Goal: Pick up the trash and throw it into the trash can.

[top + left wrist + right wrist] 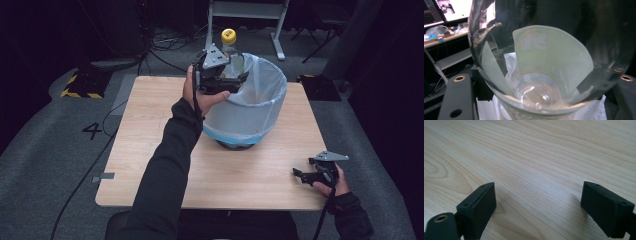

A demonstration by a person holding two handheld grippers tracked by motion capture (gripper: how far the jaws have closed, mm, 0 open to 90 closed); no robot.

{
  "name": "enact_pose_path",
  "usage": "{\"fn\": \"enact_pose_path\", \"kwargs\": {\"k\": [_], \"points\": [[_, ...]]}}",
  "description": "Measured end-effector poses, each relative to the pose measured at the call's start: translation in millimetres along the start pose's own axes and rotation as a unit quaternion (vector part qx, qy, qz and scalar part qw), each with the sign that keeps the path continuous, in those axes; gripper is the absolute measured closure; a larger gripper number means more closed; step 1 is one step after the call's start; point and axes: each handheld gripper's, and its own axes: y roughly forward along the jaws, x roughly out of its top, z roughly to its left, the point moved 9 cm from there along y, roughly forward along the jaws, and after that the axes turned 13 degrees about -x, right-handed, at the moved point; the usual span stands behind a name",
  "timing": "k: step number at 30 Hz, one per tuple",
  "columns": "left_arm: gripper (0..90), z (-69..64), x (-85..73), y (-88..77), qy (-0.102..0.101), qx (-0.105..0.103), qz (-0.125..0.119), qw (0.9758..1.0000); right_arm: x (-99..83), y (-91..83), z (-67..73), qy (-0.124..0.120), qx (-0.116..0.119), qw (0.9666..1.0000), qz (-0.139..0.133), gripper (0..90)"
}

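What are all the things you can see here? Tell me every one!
Bottle: one, clear with a yellow cap and pale label, held above the bin's rim.
Bin: one, lined with a whitish bag, on the middle of the table.
Table: one, light wood, on grey floor.
Left gripper: one, black with a grey plate, shut on the bottle.
Right gripper: one, black, jaws wide apart, low over the table's near right corner.
Hands: two, dark sleeves, one on each gripper.

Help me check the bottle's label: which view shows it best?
The left gripper view: the bottle sits close between the left claw's jaws, its label facing the camera. The high view shows its yellow cap above the bin.
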Motion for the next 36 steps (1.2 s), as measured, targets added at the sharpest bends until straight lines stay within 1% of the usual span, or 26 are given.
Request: {"fn": "enact_pose_path", "kwargs": {"k": [3,5,8,10,11,14,17,19,21,22,24,25,28,30,31,32,33,34,35,36], "points": [[27.7,-1.9,-3.5,8.7,-0.006,-0.008,0.008,0.9999,0.0,0.0,0.0,0.000,0.000,1.0000,0.000,12.9],[27.7,-2.7,-6.4,13.4,-0.008,-0.006,0.016,0.9998,0.0,0.0,0.0,0.000,0.000,1.0000,0.000,12.9],[27.7,-3.9,-10.2,19.7,-0.013,-0.006,0.019,0.9997,0.0,0.0,0.0,0.000,0.000,1.0000,0.000,12.9],[27.7,-4.4,-13.0,21.7,-0.012,-0.009,0.026,0.9995,0.0,0.0,0.0,0.000,0.000,1.0000,0.000,12.9],[27.7,-3.7,-14.0,22.6,-0.013,-0.006,0.028,0.9995,0.0,0.0,0.0,0.000,0.000,1.0000,0.000,12.9],[27.7,-4.0,-17.5,25.6,-0.023,-0.009,0.032,0.9992,0.0,0.0,0.0,0.000,0.000,1.0000,0.000,12.9],[27.7,-3.0,-22.0,28.4,-0.022,-0.007,0.044,0.9988,0.0,0.1,-0.1,0.000,0.000,1.0000,0.001,12.5],[27.7,-1.5,-24.5,29.8,-0.027,-0.004,0.046,0.9986,0.0,0.2,-0.1,0.000,0.000,1.0000,0.001,12.4],[27.6,-0.3,-27.2,31.1,-0.035,-0.005,0.050,0.9981,0.0,0.2,-0.1,0.000,0.000,1.0000,0.001,12.4],[27.6,-0.7,-29.0,31.6,-0.041,-0.012,0.055,0.9976,0.0,0.2,-0.1,0.000,0.000,1.0000,0.001,12.4],[27.5,0.6,-32.7,33.6,-0.049,-0.005,0.064,0.9968,0.0,0.2,-0.1,0.000,0.000,1.0000,0.001,12.4],[27.5,1.9,-35.7,34.5,-0.051,-0.001,0.073,0.9960,0.0,0.2,-0.2,0.000,0.000,1.0000,0.001,12.4],[27.5,3.6,-40.0,35.7,-0.056,-0.001,0.085,0.9948,0.0,0.2,-0.1,0.000,0.000,1.0000,0.001,12.4],[27.4,4.2,-38.5,35.6,-0.059,-0.001,0.077,0.9953,0.0,0.2,-0.1,0.000,0.000,1.0000,0.001,12.4],[26.8,4.2,-38.2,35.6,-0.060,-0.002,0.079,0.9951,0.0,0.2,-0.2,0.000,0.000,1.0000,0.001,12.4],[26.4,5.1,-39.0,36.4,-0.060,0.004,0.085,0.9946,0.0,0.2,-0.1,0.000,0.000,1.0000,0.001,12.3],[26.6,5.1,-38.5,35.5,-0.057,0.002,0.086,0.9947,0.0,0.2,-0.2,0.000,0.000,1.0000,0.001,12.3],[27.8,5.4,-35.1,34.3,-0.054,0.006,0.070,0.9961,0.0,0.2,-0.1,0.000,0.000,1.0000,0.001,12.3],[30.2,5.1,-31.0,31.5,-0.059,0.003,0.056,0.9967,0.0,0.3,-0.2,0.000,0.000,1.0000,0.001,12.3],[29.8,5.3,-26.7,29.2,-0.063,0.000,0.042,0.9971,0.0,0.3,-0.1,0.000,0.000,1.0000,0.001,12.3]]}}
